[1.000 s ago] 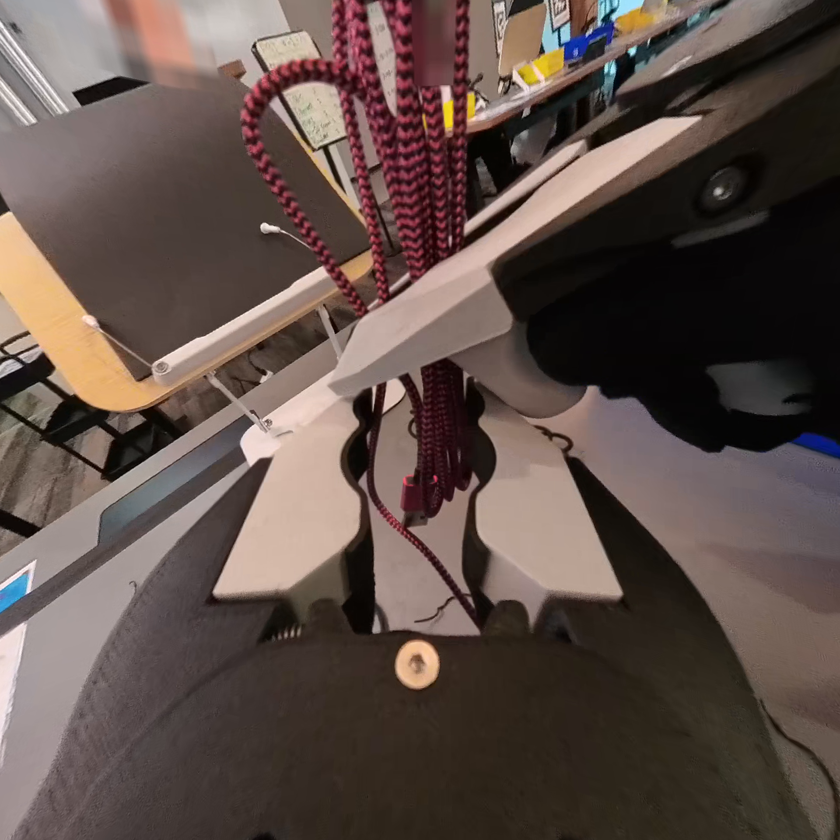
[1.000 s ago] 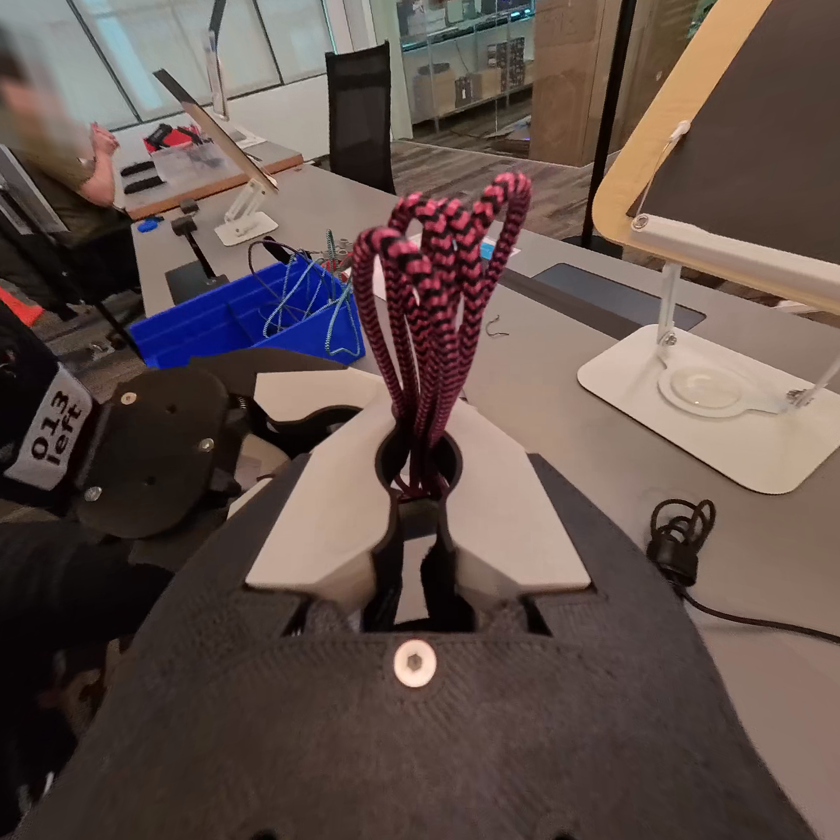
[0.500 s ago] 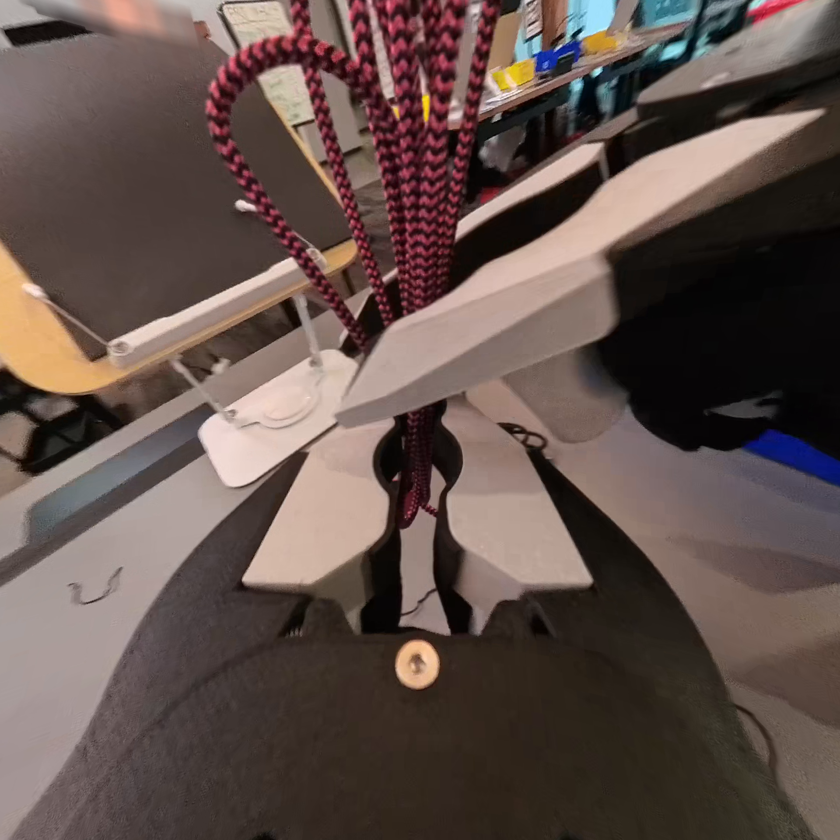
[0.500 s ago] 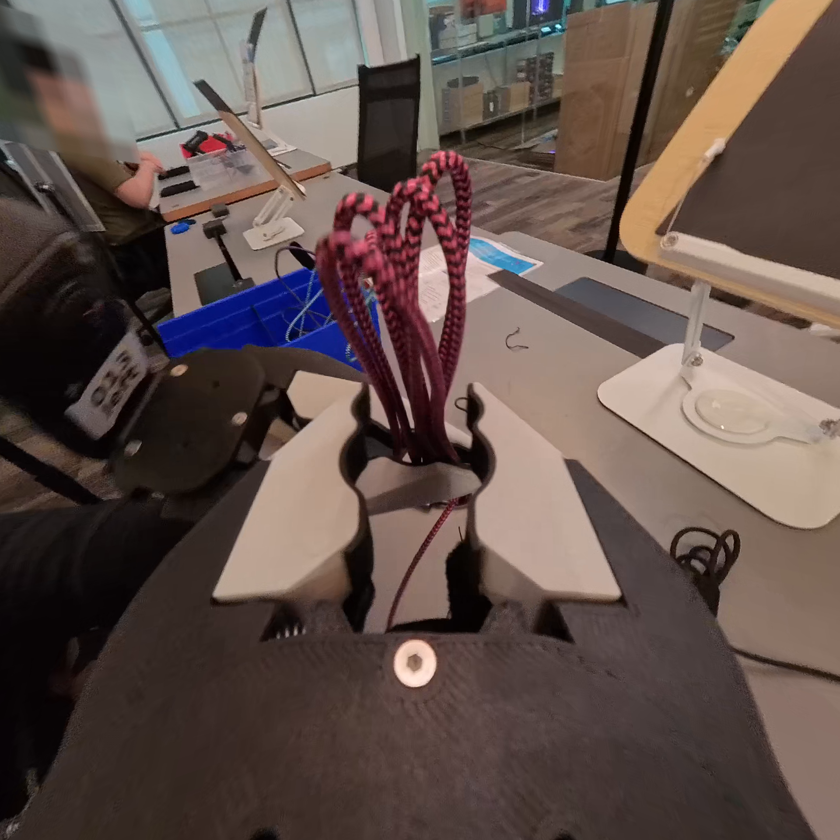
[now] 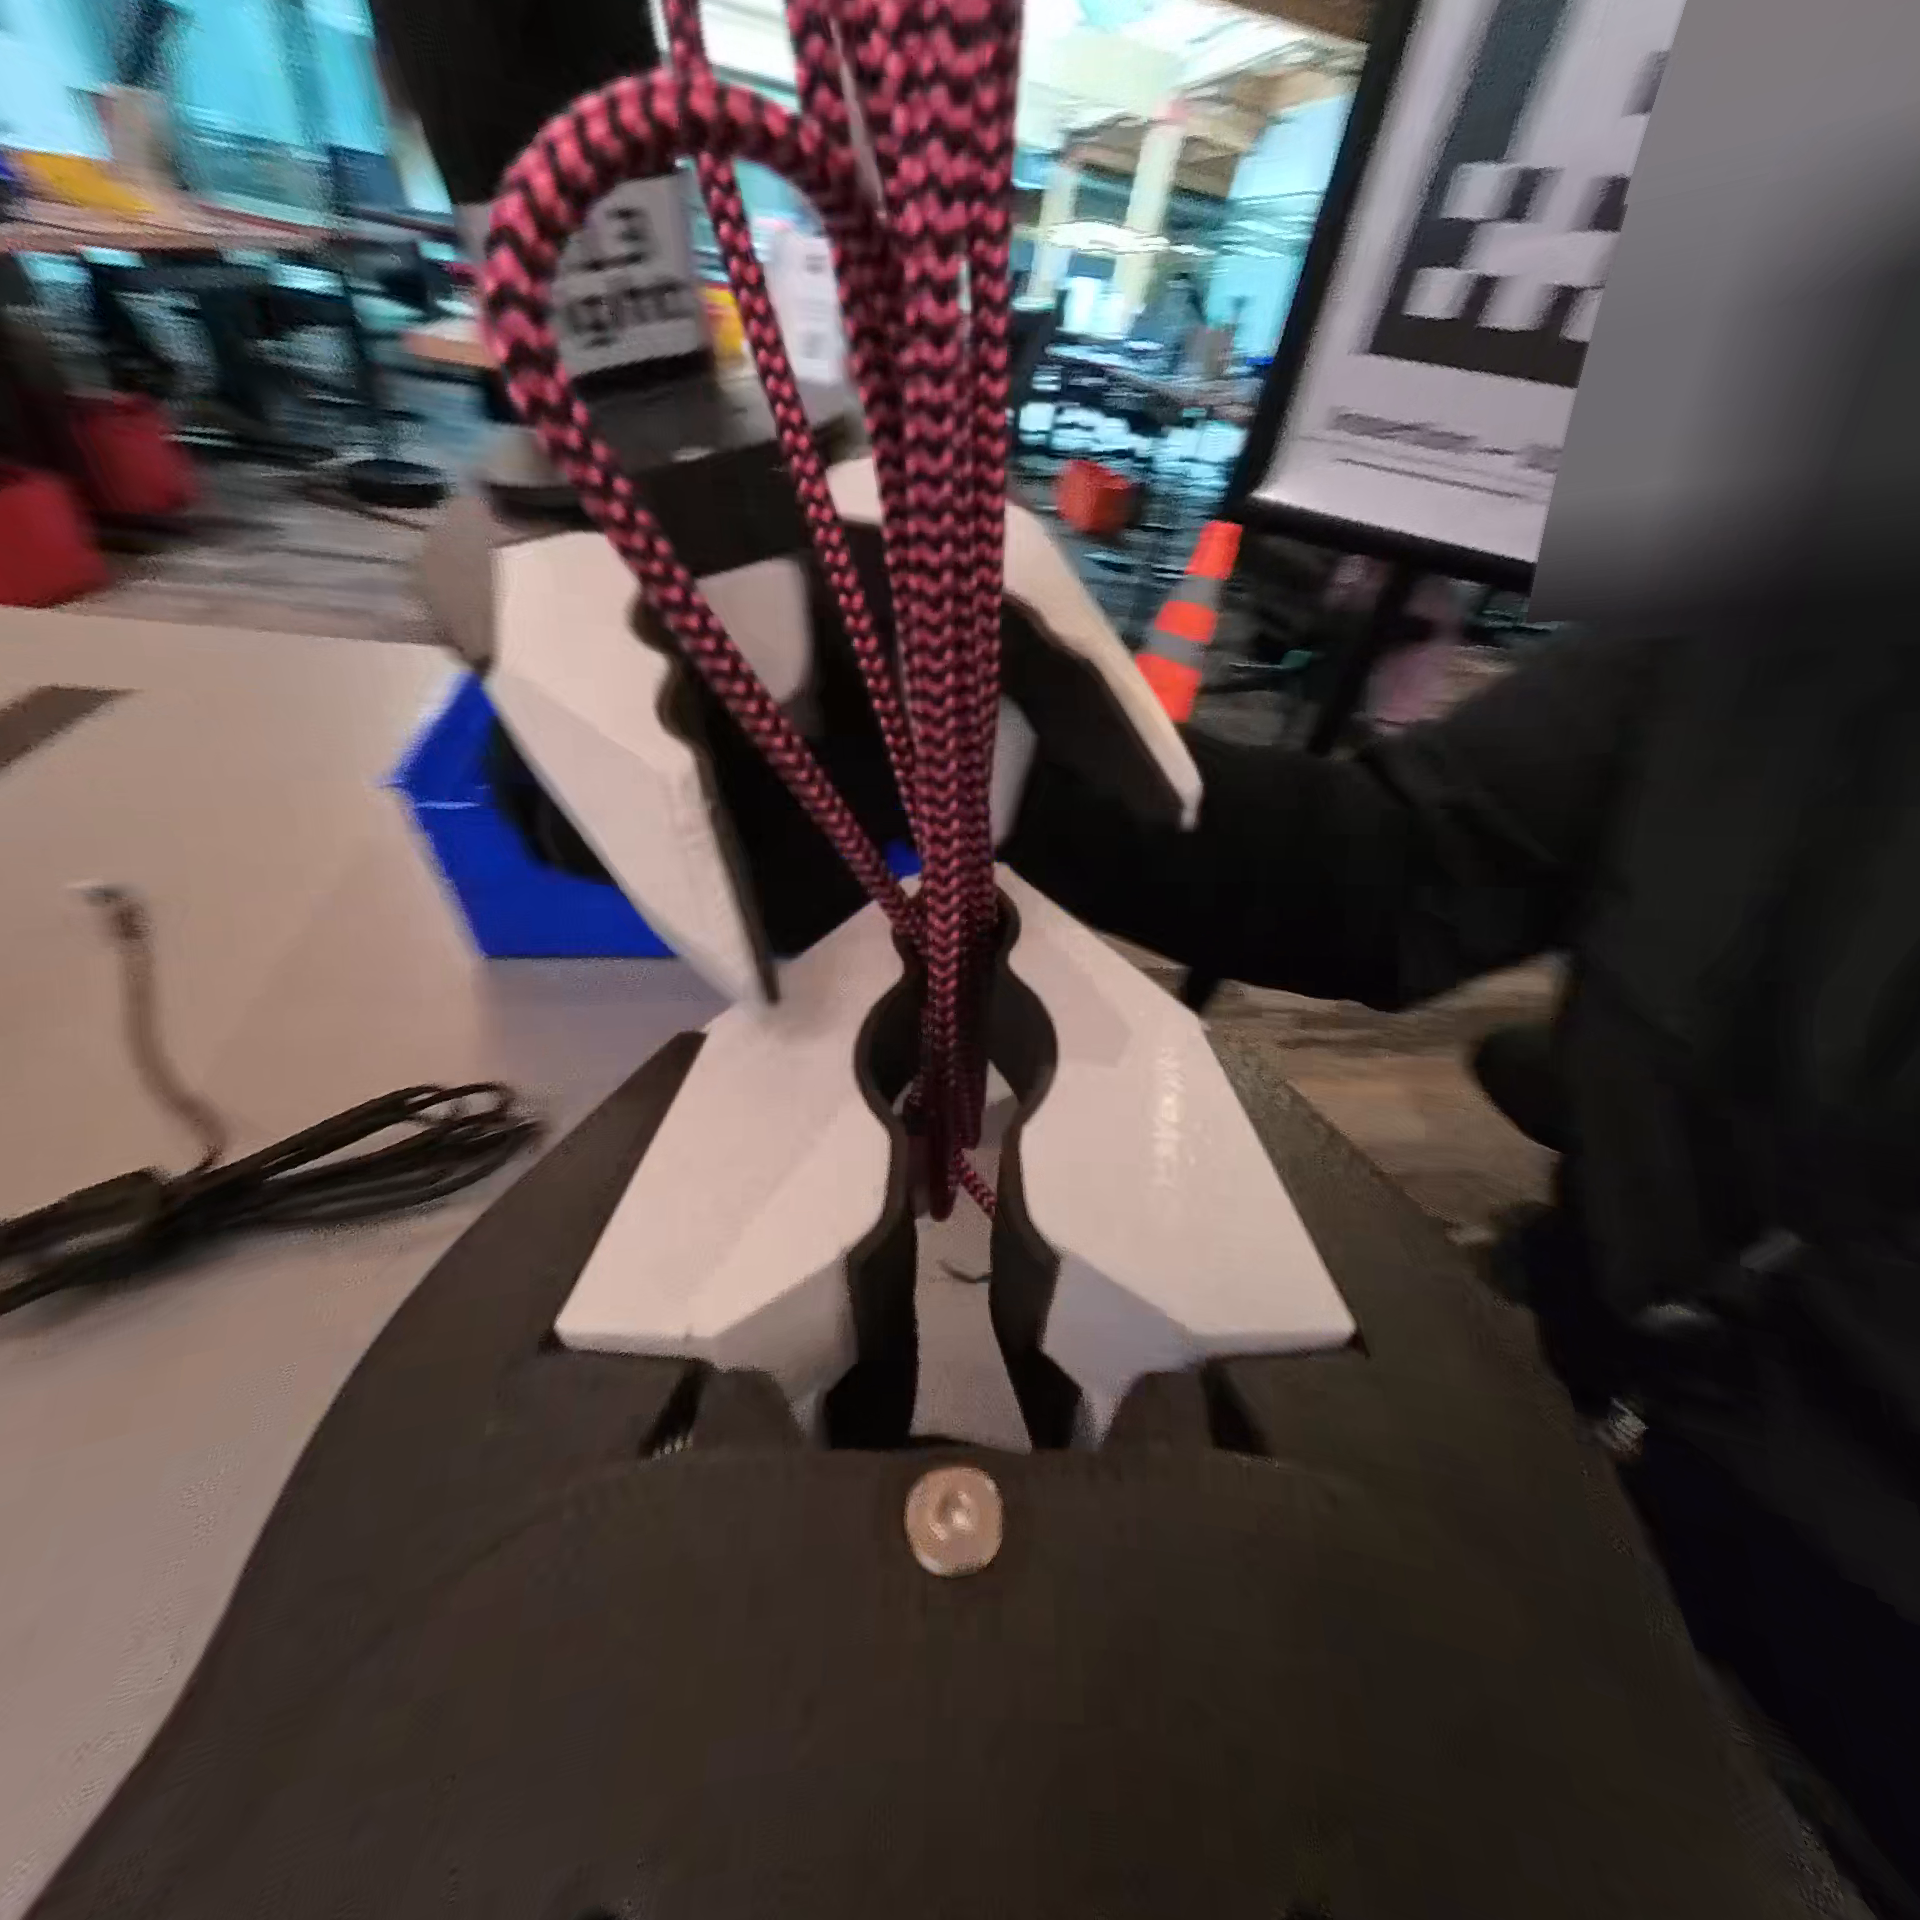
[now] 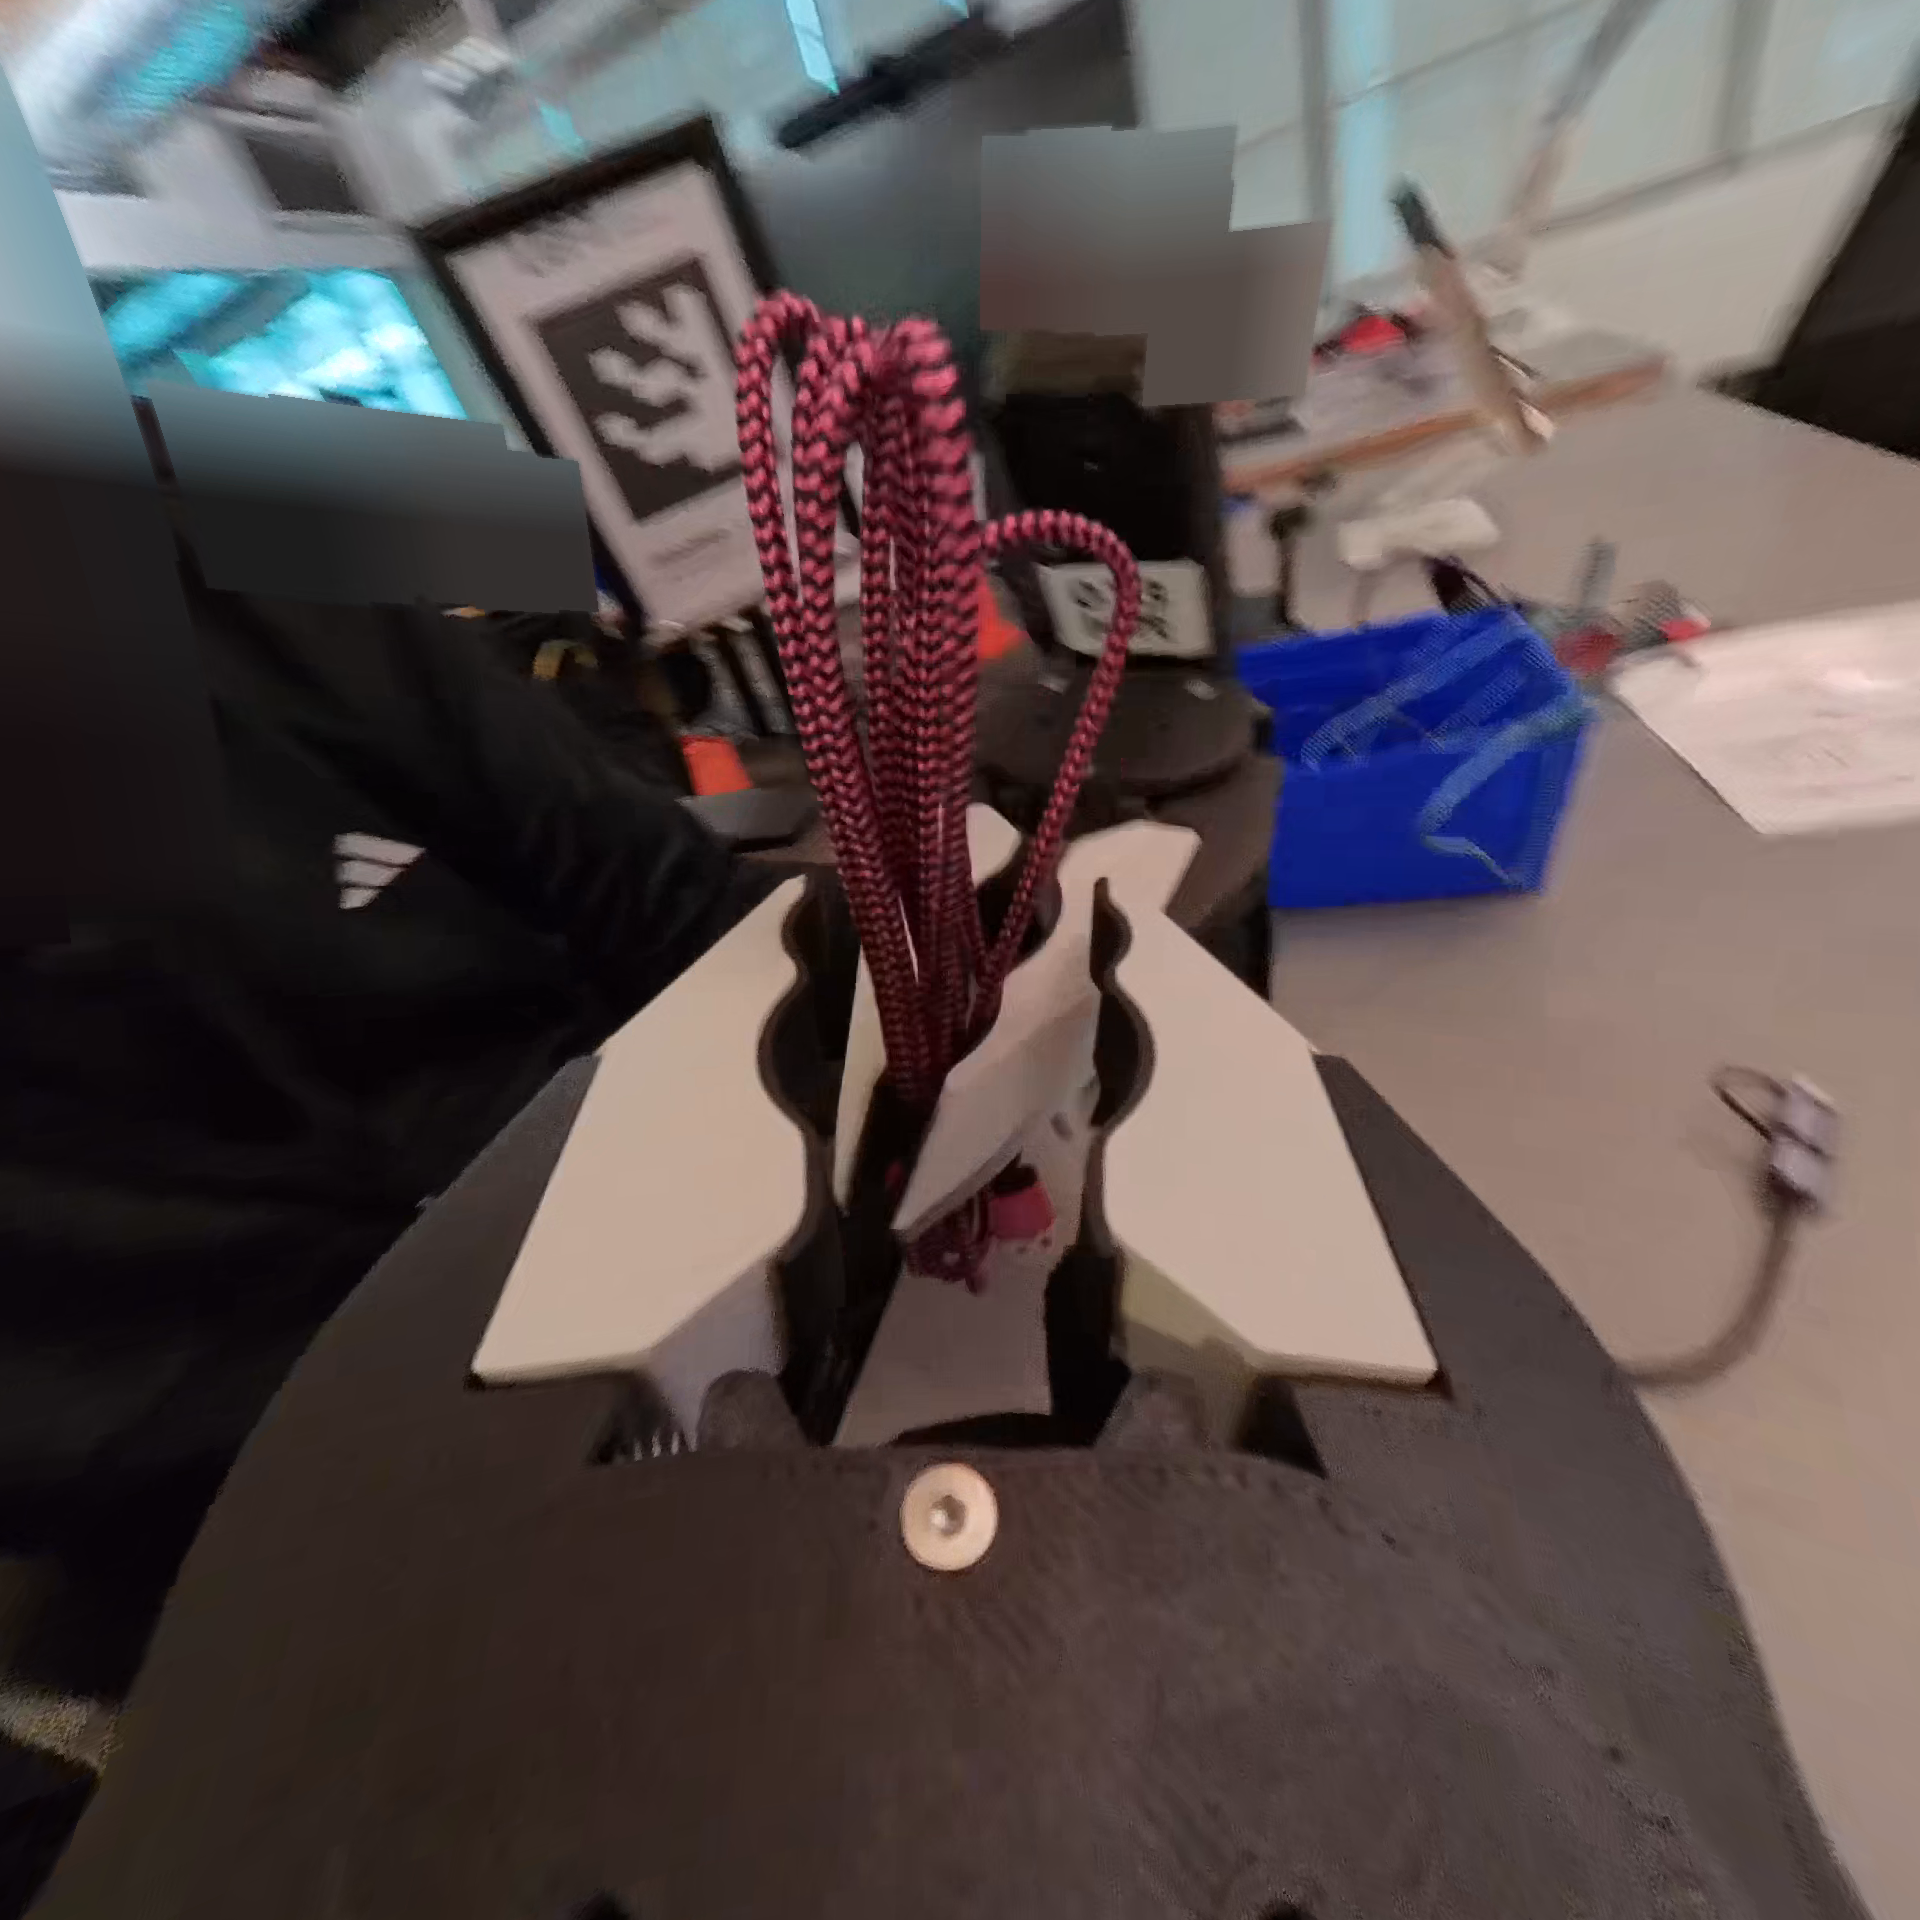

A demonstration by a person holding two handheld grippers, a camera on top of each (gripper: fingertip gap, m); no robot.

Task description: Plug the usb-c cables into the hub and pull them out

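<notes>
Grey and smooth, the table (image 5: 260, 1039) runs out into a busy, blurred workshop, with a blue bin (image 6: 1423, 779) of loose cords standing on it and a black cord (image 5: 239, 1184) lying in a flat bundle toward the left.

By my reading the task has barely begun. The usb-c cable (image 5: 925, 520) is coiled into long loops and held up in the air, well clear of the table, with nothing plugged anywhere. No hub can be made out for certain in either view; a small grey block on a short grey lead (image 6: 1787, 1143) lies on the table at the right, too blurred to name. Uncoiling, plugging in and pulling out all look to be ahead.

The left tongs (image 5: 951, 1039) are closed around the lower end of the bundle, the strands passing through the round notch between the white fingers. The right tongs (image 6: 951, 987) stand apart, their fingers on either side of the left pair's tips and not pressing the cable. A pink plug end (image 6: 1023, 1210) shows just below the grip.

The cable is a woven braid, pink and black in a zigzag, limp but springy enough to keep its loops. The fingers are hard, flat white plastic with scalloped inner edges; the bodies behind them are rough, matte black.
</notes>
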